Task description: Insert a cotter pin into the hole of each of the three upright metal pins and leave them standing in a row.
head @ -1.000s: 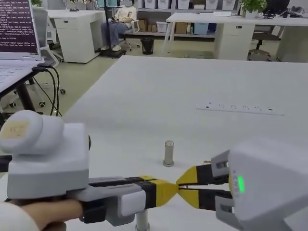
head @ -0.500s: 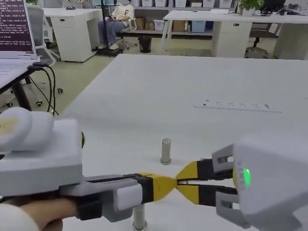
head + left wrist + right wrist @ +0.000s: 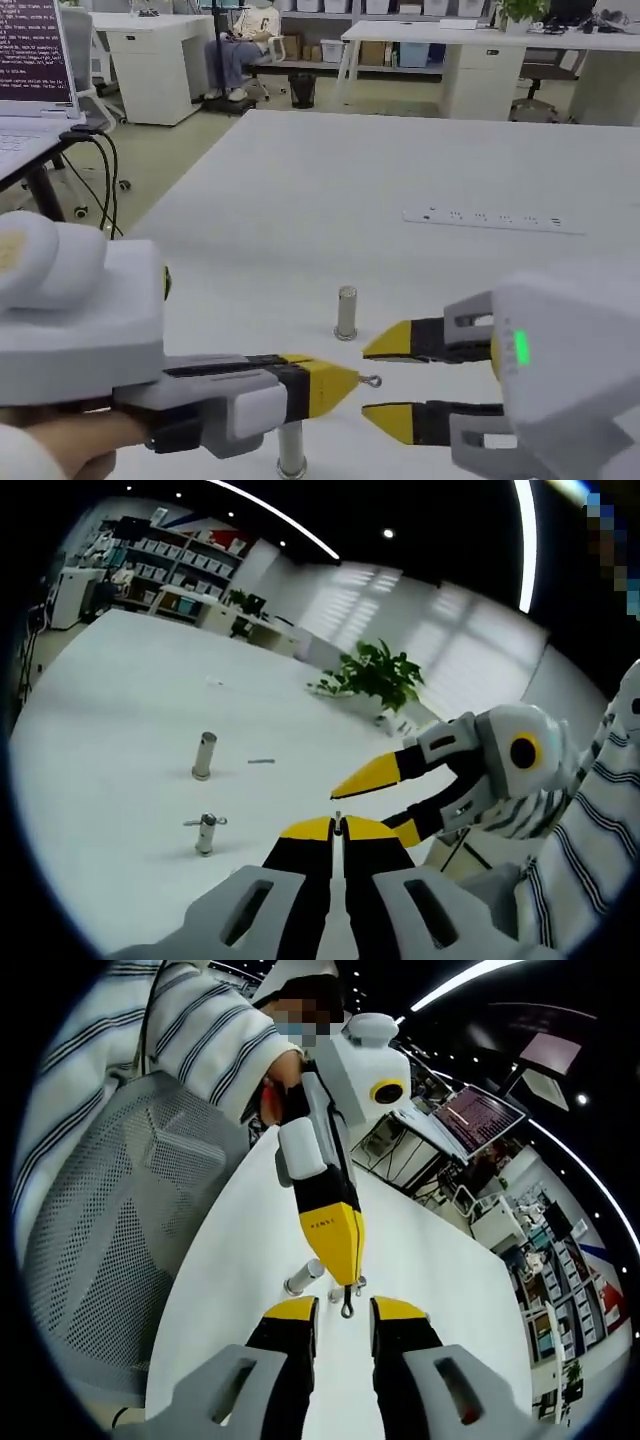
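Right gripper (image 3: 366, 383) newly wide apart, cotter pin (image 3: 372, 381) pinched in left gripper (image 3: 338, 828)

Brightly, evenly lit from overhead: long ceiling strips (image 3: 270, 518) and a round spot lamp (image 3: 388, 533) in the left gripper view, plus washed-out daylight through tall windows (image 3: 470, 650). Barely any shadow on the white bench (image 3: 420, 170), just a faint soft smudge at the foot of the upright pin (image 3: 346, 312). Slightly soft on the near bulk of the left gripper (image 3: 348, 378) and right gripper (image 3: 364, 382); a green lamp (image 3: 520, 348) blooming there. Heavily bowed toward the edges in both gripper views.
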`<state>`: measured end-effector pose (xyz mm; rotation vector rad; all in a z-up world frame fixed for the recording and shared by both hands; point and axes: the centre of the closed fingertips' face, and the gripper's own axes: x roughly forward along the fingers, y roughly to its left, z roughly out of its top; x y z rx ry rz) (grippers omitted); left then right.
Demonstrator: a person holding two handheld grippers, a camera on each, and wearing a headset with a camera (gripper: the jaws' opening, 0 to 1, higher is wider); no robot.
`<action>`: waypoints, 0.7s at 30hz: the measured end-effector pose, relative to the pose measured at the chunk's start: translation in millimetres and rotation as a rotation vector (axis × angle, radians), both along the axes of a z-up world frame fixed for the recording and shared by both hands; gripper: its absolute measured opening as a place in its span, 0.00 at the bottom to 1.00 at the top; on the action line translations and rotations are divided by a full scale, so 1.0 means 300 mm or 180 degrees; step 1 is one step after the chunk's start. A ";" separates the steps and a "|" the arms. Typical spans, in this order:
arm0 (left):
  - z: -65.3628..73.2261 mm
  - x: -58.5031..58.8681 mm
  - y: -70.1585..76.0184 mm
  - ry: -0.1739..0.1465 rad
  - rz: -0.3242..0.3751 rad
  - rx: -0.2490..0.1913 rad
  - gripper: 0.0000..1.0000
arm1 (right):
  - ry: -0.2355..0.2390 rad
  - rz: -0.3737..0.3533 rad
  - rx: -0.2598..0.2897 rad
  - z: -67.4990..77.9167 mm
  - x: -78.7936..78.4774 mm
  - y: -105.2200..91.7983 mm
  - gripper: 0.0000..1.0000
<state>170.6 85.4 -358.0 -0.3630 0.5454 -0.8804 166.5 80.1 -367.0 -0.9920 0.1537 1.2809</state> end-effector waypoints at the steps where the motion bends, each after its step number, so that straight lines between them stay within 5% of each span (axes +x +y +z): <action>1: 0.001 -0.002 0.000 -0.0034 -0.0014 0.0019 0.00 | 0.0021 -0.0013 0.0010 -0.001 0.001 -0.001 0.17; 10: -0.006 -0.031 0.007 -0.0385 -0.0254 0.0285 0.00 | 0.0724 -0.0219 0.0303 -0.019 -0.015 -0.005 0.18; 14: -0.023 -0.039 0.013 -0.0410 -0.0327 0.0398 0.00 | 0.1001 -0.0278 0.0352 -0.033 -0.019 -0.013 0.14; 21: -0.010 -0.076 -0.003 -0.0799 -0.0684 0.0643 0.00 | 0.1428 -0.0293 0.0434 -0.069 -0.047 -0.013 0.12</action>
